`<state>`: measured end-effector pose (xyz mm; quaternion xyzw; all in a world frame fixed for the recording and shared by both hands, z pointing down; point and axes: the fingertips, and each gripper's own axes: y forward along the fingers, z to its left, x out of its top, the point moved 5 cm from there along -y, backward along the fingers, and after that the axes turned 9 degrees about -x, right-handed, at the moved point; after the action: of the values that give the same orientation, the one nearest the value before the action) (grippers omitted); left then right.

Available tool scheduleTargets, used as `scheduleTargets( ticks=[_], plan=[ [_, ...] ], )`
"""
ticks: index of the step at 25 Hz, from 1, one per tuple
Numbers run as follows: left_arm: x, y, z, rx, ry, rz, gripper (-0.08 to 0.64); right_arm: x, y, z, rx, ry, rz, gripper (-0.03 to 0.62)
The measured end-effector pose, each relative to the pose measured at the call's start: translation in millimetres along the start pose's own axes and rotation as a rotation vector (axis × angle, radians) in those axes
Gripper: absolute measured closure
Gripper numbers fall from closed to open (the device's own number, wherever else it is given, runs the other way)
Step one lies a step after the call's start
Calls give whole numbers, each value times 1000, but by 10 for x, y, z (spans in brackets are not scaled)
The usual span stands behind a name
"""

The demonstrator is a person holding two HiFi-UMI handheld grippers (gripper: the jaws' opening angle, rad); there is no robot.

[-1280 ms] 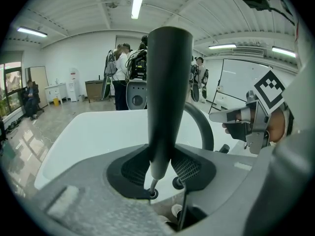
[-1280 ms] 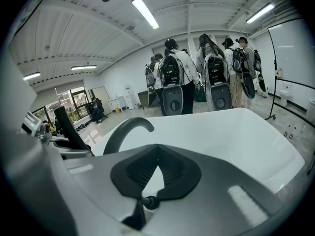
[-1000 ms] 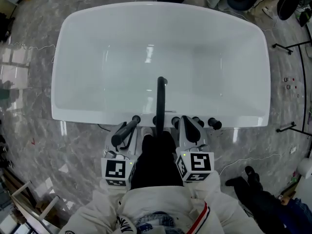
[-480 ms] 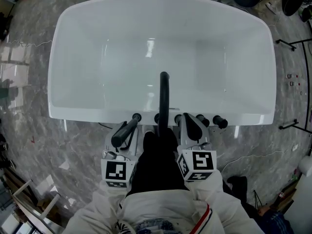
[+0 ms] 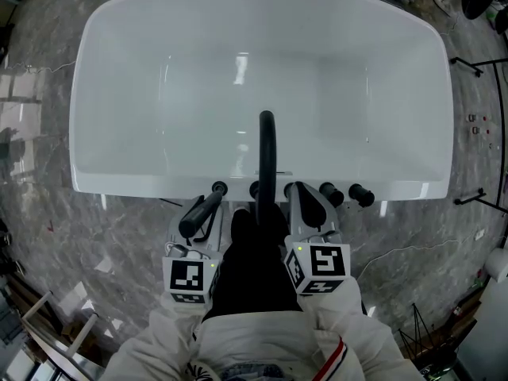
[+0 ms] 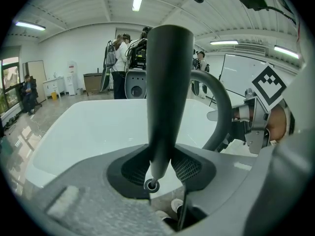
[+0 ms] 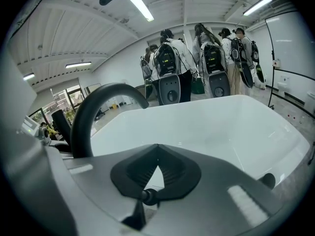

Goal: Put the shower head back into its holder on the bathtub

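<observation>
In the head view, the white bathtub (image 5: 119,182) fills the upper half. A black curved spout (image 5: 266,157) rises from its near rim. My left gripper (image 5: 208,205) is shut on the black shower head (image 5: 198,217), a tapered black handle. The handle slants up toward a round black fitting (image 5: 218,187) on the rim. In the left gripper view the shower head (image 6: 167,82) stands upright between the pads of that gripper (image 6: 160,154). My right gripper (image 5: 305,197) hovers at the rim right of the spout, shut and empty (image 7: 157,159).
Black knobs (image 5: 361,195) sit on the near rim right of the spout (image 7: 93,112). Several people with backpacks (image 7: 170,68) stand beyond the tub's far side. Black stands and cables (image 5: 476,201) lie on the marble floor at the right.
Both grippers have sunk a little toward the tub's near rim, with the shower head still held in the left one. The tub looks larger in the head view.
</observation>
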<state>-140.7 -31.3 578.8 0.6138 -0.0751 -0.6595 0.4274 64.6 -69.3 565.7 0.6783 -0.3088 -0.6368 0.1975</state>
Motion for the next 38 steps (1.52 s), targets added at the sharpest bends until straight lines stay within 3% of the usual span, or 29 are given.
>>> scheduleTargets(
  ticks=[38],
  plan=[
    [-501,360,144,-3,-12,83,419,-262,148,-35,-22,0,59,587]
  ],
)
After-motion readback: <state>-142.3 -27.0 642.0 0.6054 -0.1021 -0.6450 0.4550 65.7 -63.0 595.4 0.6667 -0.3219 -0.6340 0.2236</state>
